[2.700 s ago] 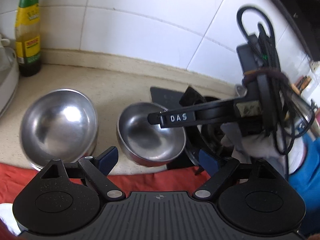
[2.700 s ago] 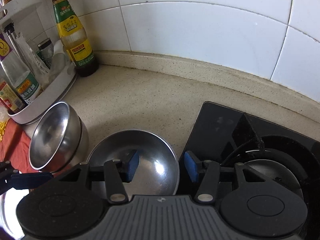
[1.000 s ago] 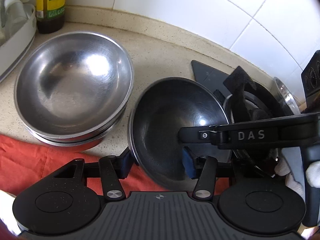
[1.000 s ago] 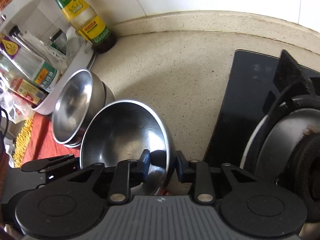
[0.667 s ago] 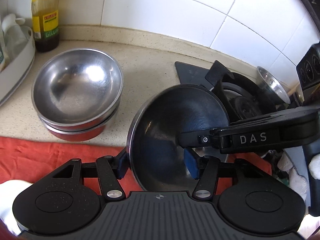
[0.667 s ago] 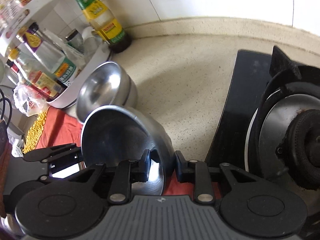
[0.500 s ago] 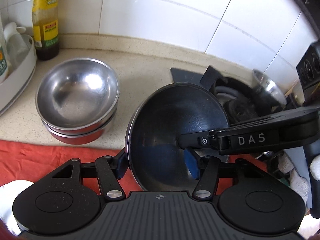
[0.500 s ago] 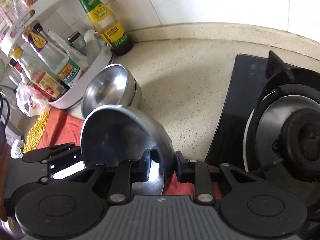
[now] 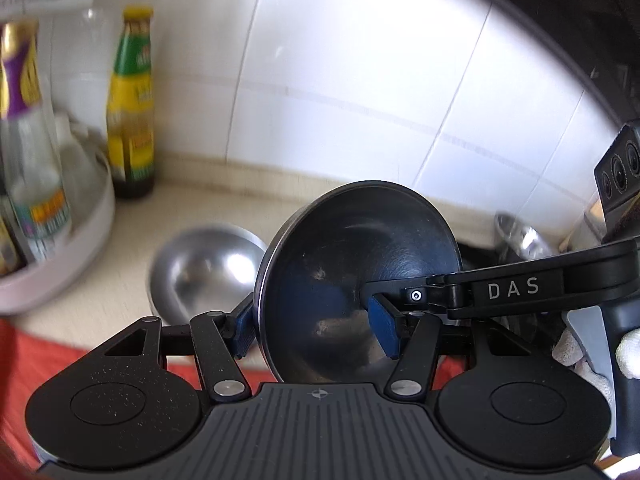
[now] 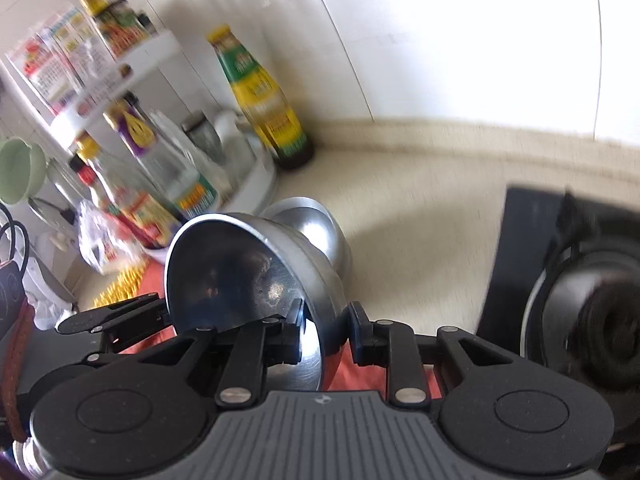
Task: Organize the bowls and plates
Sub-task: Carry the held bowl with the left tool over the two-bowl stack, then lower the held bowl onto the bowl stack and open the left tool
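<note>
Both grippers clamp one steel bowl (image 9: pixel 352 280) by its rim: left gripper (image 9: pixel 316 330) on the near-left edge, right gripper (image 10: pixel 326 332) opposite. The bowl tilts above the counter (image 10: pixel 420 216), near the stacked bowls (image 9: pixel 200 268).

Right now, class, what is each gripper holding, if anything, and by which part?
Both hold one steel bowl by its rim, tilted off the counter: the left gripper on one side, the right gripper on the opposite side, each with one finger inside and one outside.
</note>
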Available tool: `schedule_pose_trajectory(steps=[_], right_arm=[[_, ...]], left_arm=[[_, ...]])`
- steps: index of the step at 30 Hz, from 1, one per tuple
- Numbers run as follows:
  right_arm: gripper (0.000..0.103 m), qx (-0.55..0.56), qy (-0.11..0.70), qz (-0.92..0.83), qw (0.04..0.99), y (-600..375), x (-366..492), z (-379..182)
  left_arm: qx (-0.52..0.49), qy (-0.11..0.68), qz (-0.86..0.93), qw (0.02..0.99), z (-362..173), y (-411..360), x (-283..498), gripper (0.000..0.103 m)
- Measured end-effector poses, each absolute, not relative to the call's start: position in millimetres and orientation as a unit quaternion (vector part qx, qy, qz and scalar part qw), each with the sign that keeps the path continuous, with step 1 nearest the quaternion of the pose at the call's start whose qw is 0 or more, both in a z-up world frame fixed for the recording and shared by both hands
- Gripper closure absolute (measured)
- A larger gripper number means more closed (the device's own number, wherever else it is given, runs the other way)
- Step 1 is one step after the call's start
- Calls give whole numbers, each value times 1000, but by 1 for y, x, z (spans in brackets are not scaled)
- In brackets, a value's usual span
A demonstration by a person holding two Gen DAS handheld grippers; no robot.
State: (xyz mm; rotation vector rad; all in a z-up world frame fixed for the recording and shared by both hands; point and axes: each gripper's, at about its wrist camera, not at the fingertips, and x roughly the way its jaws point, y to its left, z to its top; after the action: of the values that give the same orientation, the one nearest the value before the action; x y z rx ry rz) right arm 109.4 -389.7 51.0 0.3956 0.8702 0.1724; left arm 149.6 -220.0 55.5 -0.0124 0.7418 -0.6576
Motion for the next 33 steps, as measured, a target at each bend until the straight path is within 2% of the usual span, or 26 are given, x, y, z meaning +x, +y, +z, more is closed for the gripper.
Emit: schedule_pose_trajectory(steps=[6, 14, 18, 33], right_arm=[[77, 180, 390, 84, 899, -376, 132, 80], [77, 189, 379, 86, 902, -360, 168, 90], [77, 198, 386, 83, 897, -355, 180, 83], [77, 218, 451, 50, 864, -357, 206, 30]], left_arm=[[0, 315, -305, 899, 83, -213, 161, 38], [18, 296, -273, 915, 99, -206, 189, 39], [38, 290, -265, 919, 95, -203, 197, 39], [55, 353, -260, 897, 44, -207, 231, 40]])
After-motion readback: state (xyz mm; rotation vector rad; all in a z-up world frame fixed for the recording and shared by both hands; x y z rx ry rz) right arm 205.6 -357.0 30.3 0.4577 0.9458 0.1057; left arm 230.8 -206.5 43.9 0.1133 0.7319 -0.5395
